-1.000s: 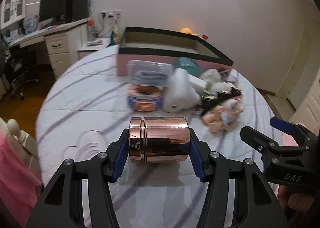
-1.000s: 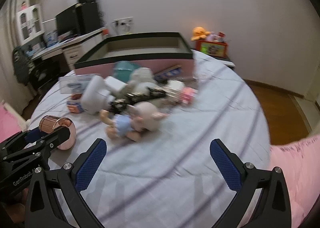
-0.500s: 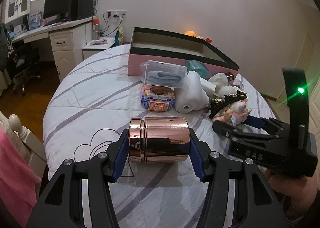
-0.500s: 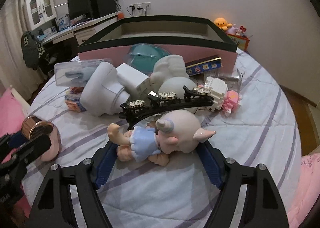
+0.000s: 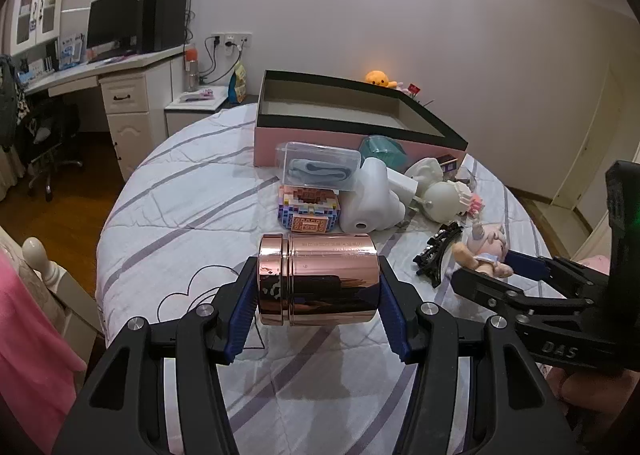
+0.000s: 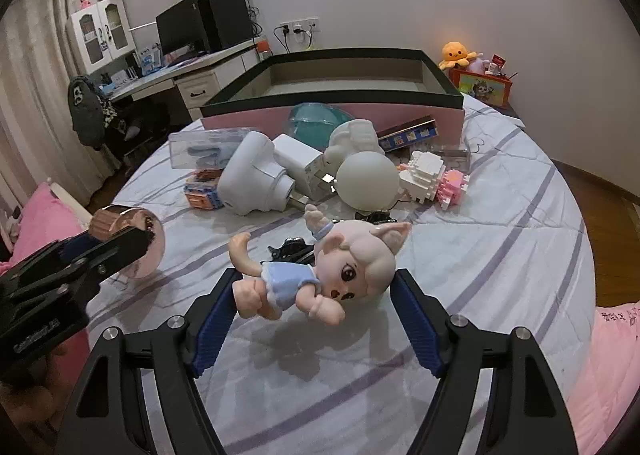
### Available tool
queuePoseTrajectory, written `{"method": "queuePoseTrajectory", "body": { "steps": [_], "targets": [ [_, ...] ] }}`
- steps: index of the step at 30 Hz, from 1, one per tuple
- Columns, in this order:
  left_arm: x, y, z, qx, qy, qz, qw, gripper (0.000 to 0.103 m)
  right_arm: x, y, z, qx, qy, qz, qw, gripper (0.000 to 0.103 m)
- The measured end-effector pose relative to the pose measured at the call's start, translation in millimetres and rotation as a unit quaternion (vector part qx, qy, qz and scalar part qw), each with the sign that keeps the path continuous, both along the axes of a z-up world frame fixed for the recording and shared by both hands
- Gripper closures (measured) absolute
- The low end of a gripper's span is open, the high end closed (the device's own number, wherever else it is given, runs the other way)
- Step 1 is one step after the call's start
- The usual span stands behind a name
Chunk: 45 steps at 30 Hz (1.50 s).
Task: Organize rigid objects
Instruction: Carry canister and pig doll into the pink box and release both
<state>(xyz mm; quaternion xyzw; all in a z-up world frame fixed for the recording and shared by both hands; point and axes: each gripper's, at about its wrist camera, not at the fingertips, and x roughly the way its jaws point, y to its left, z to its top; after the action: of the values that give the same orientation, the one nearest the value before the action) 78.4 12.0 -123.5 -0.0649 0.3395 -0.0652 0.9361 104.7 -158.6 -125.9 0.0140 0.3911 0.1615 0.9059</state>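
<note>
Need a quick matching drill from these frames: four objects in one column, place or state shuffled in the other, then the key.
1. copper jar
2. doll
3. clear case
4. pink box

A. on top of the brick model
B. between the right gripper's pads
C. open, at the far edge of the bed
D. clamped end to end in the left gripper

Pairs: 1-D, 2-B, 3-A, 4-C

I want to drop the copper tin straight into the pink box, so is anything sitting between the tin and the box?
Yes. Between the copper tin in the left gripper and the pink box lie a brick model, a clear case and a white device, against the box's near wall.
</note>
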Motion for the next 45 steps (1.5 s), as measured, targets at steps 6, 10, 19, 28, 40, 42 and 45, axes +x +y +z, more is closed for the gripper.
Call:
{"method": "queuePoseTrajectory", "body": {
  "steps": [6, 10, 19, 28, 40, 42, 45],
  "targets": [
    [-1, -1, 3, 0.001, -0.003, 0.002, 1.0000, 0.047, -10, -7, 10, 0.013, -0.012, 0.010, 1.000, 0.026],
    [-3, 0, 8, -0.001, -0.007, -0.001, 1.0000, 0.047, -14, -8, 21, 0.027, -0.021, 0.013, 0.999, 0.026],
    [27, 2, 56, 0.002, -0.049, -0.008, 0.9988, 0.047, 17, 3, 65, 0.030, -0.065, 0.031, 0.997, 0.026],
    [128, -5, 87, 0.020, -0.053, -0.028, 0.9980, 0.047, 131, -2, 84, 0.018, -0.062, 0.004, 0.998, 0.026],
    [247, -24, 47, 0.015, 0.038, -0.032, 0.9987, 0.047, 221, -5, 36, 0.003, 0.021, -0.024, 0.999, 0.026],
    [253, -25, 41, 0.014, 0.052, -0.036, 0.9979, 0.047, 226, -5, 30, -0.003, 0.029, -0.024, 0.999, 0.026],
    [251, -25, 42, 0.028, 0.049, -0.030, 0.9979, 0.029, 226, -4, 24, -0.012, 0.031, -0.027, 0.999, 0.024]
  ]
}}
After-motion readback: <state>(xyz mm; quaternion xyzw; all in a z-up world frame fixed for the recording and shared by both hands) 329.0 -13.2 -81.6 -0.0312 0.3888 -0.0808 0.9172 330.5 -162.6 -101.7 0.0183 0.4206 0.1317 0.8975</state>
